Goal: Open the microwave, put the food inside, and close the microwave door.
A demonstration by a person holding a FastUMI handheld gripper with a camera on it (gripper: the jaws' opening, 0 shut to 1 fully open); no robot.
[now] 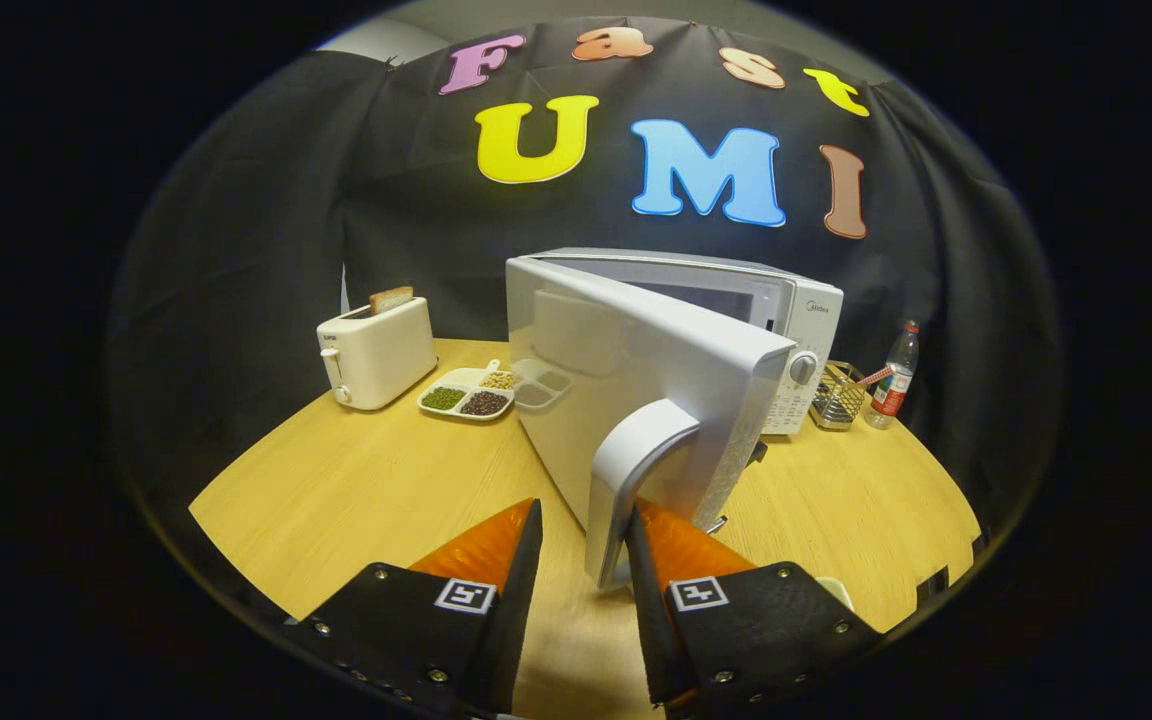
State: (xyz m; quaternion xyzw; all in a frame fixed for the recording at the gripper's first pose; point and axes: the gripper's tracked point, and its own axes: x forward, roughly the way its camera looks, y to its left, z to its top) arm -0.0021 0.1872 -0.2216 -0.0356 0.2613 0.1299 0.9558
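Microwave (pixel 786 330) on table (pixel 356 490), door (pixel 636 390) swung toward me. Left of microwave: tray (pixel 466 395), then toaster (pixel 376 352). Right of microwave: basket (pixel 836 397), bottle (pixel 896 375). Door handle (pixel 631 480) between my parted fingers (pixel 481 550).

Glossy plastic microwave (pixel 636 370); wood-grain table (pixel 386 490)

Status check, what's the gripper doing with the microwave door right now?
Gripper open, fingers straddling the door handle. Microwave door swung partly open. Sectioned food tray on the table beside the toaster, not loaded.
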